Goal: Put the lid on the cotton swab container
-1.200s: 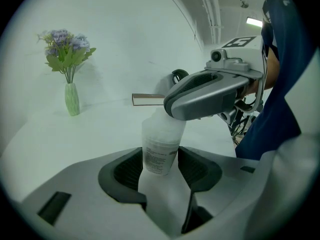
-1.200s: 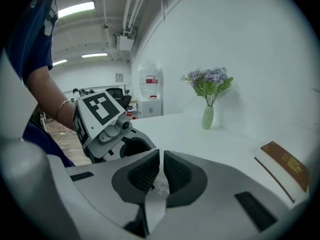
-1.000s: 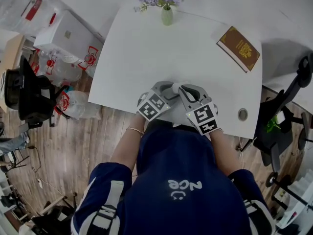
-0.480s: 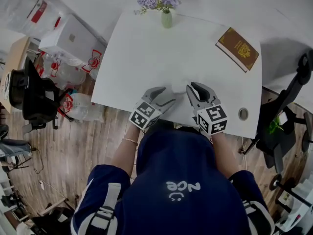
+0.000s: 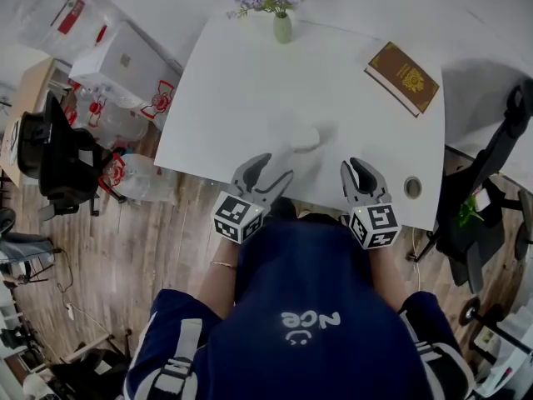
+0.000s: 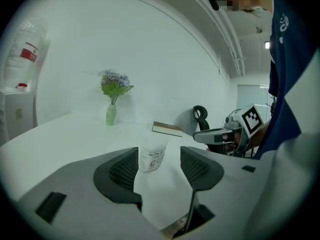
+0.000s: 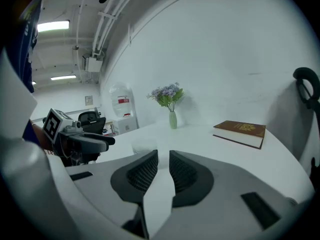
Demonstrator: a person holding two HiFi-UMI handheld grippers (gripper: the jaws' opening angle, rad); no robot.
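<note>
The cotton swab container [image 5: 306,137], a small whitish tub with a printed label, stands upright on the white table [image 5: 250,90]; its top looks capped. In the left gripper view the container [image 6: 151,154] sits beyond the jaws, apart from them. My left gripper [image 5: 273,168] [image 6: 159,159] is open wide and empty, near the table's front edge. My right gripper [image 5: 356,167] [image 7: 163,159] hovers at the front right, its jaws a narrow gap apart with nothing between them. In the right gripper view the container [image 7: 145,145] shows faintly, left of the jaws.
A green vase of purple flowers [image 5: 283,25] stands at the table's far edge and a brown book [image 5: 403,77] lies at the far right. A round cable hole [image 5: 413,188] is near the front right corner. Boxes and bags [image 5: 117,82] crowd the floor at left, an office chair [image 5: 500,165] at right.
Both grippers have drawn back from the container toward the person and moved apart. The container now stands alone on the table. The left jaws have opened wider.
</note>
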